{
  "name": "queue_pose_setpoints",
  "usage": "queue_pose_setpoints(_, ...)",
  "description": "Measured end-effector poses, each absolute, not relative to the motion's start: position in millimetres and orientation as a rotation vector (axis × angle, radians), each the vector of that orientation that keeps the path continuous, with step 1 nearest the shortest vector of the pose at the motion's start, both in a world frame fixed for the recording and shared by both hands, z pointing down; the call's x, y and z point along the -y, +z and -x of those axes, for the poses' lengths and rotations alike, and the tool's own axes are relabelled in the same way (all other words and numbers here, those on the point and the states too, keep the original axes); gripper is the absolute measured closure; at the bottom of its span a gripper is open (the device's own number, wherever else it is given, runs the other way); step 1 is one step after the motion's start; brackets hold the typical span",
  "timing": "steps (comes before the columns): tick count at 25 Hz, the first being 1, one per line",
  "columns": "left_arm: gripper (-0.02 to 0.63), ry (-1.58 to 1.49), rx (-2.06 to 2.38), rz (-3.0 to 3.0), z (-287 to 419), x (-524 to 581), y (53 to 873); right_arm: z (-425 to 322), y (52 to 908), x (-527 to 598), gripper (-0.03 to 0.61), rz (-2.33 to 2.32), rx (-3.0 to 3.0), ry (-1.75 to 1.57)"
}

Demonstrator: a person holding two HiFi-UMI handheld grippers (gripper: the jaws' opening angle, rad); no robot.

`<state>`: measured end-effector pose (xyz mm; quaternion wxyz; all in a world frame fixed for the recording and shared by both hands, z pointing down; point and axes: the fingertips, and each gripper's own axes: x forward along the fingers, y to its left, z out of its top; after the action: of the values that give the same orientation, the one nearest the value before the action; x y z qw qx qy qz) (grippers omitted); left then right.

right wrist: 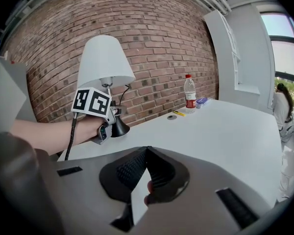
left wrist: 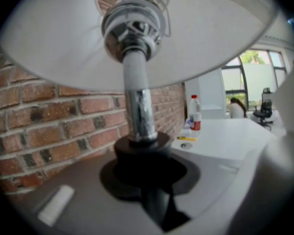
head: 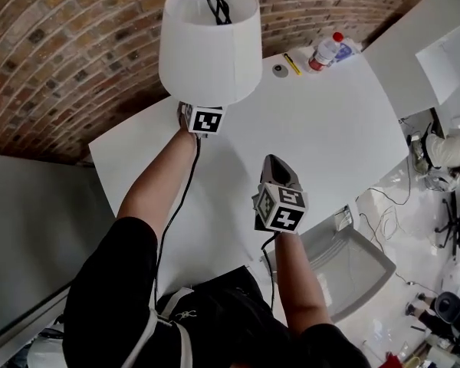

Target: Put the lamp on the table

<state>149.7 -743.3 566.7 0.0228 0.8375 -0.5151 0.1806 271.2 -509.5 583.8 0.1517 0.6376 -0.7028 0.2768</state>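
Note:
The lamp has a white shade (head: 209,41), a chrome stem (left wrist: 139,106) and a black cone base (right wrist: 118,128). It stands upright at the back left of the white table (head: 330,129), close to the brick wall. Its base is at table level; whether it bears on the table cannot be told. My left gripper (head: 203,119) reaches in under the shade, and its jaws are shut on the black base (left wrist: 142,153). My right gripper (head: 276,167) hovers over the middle of the table, apart from the lamp, jaws shut and empty (right wrist: 147,152).
A clear bottle with a red cap (head: 326,50), a yellow pen (head: 291,64) and a small round disc (head: 280,70) lie at the table's far corner. The lamp's black cable (head: 172,221) hangs along my left arm. A grey chair (head: 353,263) stands by the near right edge.

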Motion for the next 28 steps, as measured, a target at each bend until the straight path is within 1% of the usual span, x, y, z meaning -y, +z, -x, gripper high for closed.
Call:
queue_pose_setpoints(7,0.535,0.569,1.609,-2.552,-160,770,600,-279,609,522,0.588,-1.778,2.005,0.788)
queue_pose_setpoints(12,0.535,0.588,1.642,-2.538,-160,780,619,-280,624,525,0.588,-1.754,2.007,0.854)
queue_pose_setpoints(28,0.534,0.424,1.662,-2.650,-158,774,617,-276,635,532,0.588,-1.744,2.016,0.860)
